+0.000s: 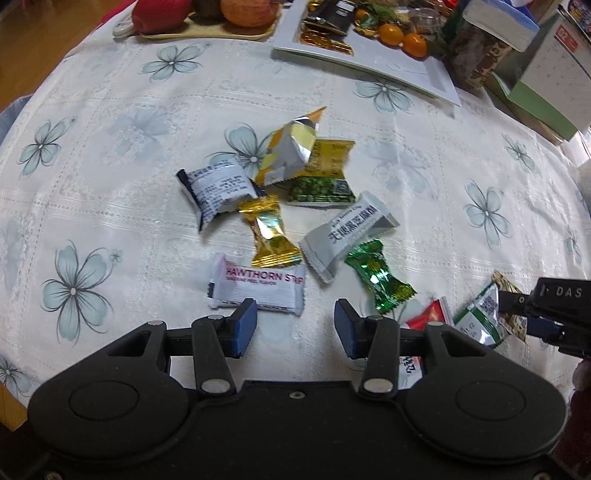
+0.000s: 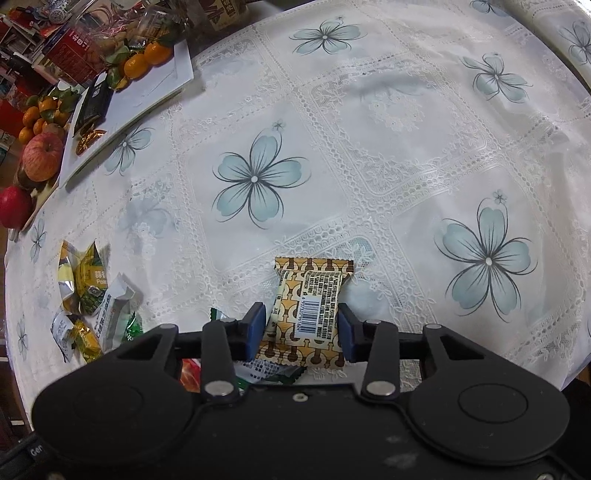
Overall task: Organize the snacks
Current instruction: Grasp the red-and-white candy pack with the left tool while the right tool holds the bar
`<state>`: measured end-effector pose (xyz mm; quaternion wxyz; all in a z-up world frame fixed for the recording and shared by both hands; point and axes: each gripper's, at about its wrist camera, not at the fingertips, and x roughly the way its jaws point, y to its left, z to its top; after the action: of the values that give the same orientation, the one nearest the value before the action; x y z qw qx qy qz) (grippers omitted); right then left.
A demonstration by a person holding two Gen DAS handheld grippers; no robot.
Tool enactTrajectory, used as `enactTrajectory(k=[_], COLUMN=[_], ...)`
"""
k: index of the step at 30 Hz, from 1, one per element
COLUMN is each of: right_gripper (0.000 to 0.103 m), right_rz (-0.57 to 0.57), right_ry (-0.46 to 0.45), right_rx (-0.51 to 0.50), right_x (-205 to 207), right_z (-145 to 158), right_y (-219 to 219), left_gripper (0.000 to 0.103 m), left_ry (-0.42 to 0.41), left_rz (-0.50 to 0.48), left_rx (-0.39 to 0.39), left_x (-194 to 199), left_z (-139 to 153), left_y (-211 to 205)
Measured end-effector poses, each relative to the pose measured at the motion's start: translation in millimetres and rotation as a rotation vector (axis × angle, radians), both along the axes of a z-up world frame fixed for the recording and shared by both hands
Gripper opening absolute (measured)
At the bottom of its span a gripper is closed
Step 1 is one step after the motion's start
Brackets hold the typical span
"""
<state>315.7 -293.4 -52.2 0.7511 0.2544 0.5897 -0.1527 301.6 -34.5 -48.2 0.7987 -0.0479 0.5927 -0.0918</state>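
A white lace tablecloth printed with pale blue flowers is seen covering the table. A loose cluster of wrapped snacks is spread at its middle.

Left gripper: jaws are held wide, nothing is between the blue pads. It is poised just over the near edge of the cluster, pointed steeply down. Its left pad is seen overlapping the lower edge of the white hawthorn strip packet.

Noted in the cluster, left wrist view: a white packet with dark ends, a gold foil candy, a grey-white packet with printed characters, a green foil candy, a yellow-and-green pea packet, and a yellow-silver packet resting tilted on top of the pea packet. A red wrapper and a green-and-white packet are seen lying nearer the right gripper.

The right gripper is narrowed around a brown-and-cream patterned packet, barcode side up, lying flat on the cloth. The pads appear to be touching its sides, though firm pressure cannot be confirmed at this angle.

At the far edge, a white tray with mandarins and dark wrappers is recorded, and beside it a board with an apple.
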Motion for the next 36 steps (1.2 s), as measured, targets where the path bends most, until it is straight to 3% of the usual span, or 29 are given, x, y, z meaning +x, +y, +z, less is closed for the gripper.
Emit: enactTrajectory(k=[11, 17, 20, 25, 31, 36], right_gripper=[0.042, 0.042, 0.042, 0.042, 0.042, 0.042], right_rz=[-0.047, -0.058, -0.057, -0.049, -0.044, -0.053], right_ry=[-0.071, -0.05, -0.051, -0.067, -0.071, -0.07], right_rx=[0.065, 0.081, 0.095, 0.109, 0.131, 0.146], right_x=[-5, -12, -13, -14, -17, -19], right_z=[21, 18, 19, 25, 27, 27], right_y=[-18, -25, -24, -21, -22, -26], left_gripper=[0.053, 0.053, 0.053, 0.054, 0.058, 0.057], left_ry=[-0.04, -0.111, -0.122, -0.155, -0.186, -0.154], left_rz=[-0.212, -0.338, -0.375, -0.425, -0.419, -0.508], left_rx=[-0.044, 0.035, 0.038, 0.114, 0.114, 0.124], left_x=[-24, -40, -45, -48, -46, -49], left_z=[5, 3, 1, -6, -5, -9], left_y=[-41, -66, -74, -88, -90, -93])
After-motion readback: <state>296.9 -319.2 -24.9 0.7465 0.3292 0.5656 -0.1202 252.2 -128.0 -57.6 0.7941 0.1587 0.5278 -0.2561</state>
